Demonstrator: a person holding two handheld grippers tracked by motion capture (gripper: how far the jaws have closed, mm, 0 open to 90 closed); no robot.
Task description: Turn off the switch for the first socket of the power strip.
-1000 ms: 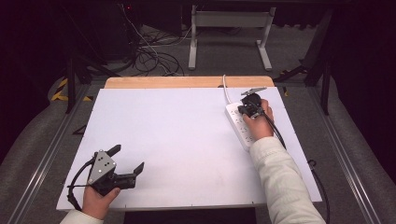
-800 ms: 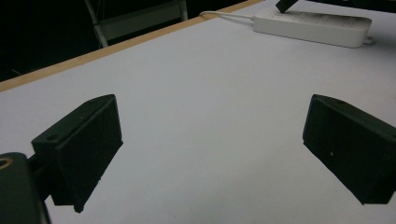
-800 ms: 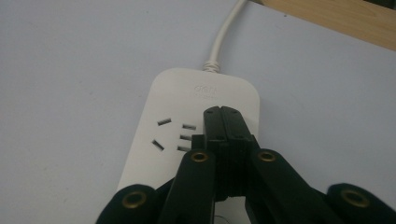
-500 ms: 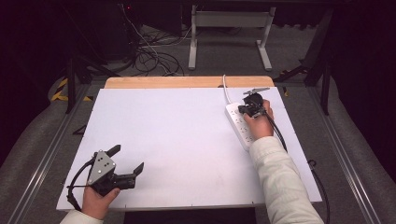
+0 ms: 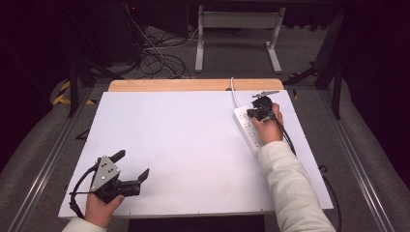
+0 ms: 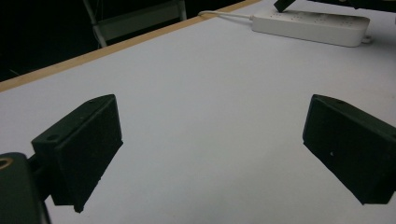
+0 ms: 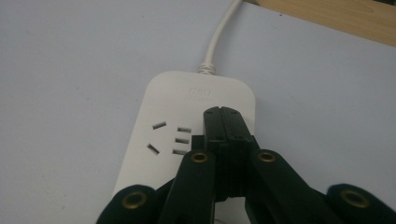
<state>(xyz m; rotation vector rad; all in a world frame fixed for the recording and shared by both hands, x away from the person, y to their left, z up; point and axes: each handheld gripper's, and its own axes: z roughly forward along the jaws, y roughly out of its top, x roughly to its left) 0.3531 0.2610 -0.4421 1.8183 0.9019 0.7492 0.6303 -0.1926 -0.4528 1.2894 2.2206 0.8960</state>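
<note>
in the high view, the right hand-held gripper (image 5: 256, 112) sat over the far end of the power strip (image 5: 247, 131), much where it had been a second before; almost nothing had shifted, so i judged the work was paused on a press or a careful lining-up, not a carry. the strip lay near the right edge of the white surface (image 5: 193, 145), its long axis running from the far side back toward the person, slightly slanted, with its cord (image 5: 233, 92) leaving the far end. the left hand-held gripper (image 5: 130, 166) rested at the near left corner, well apart, likewise unmoved.

in the left gripper view, its jaws stood wide with nothing between them, and the strip (image 6: 310, 28) lay far off across the bare surface.

in the right gripper view, the right hand-held gripper (image 7: 223, 114) had its jaws pressed together, empty, tips over the strip (image 7: 177, 107) just beside the socket slots (image 7: 170, 137), the cord (image 7: 219, 35) pointing away.
</note>
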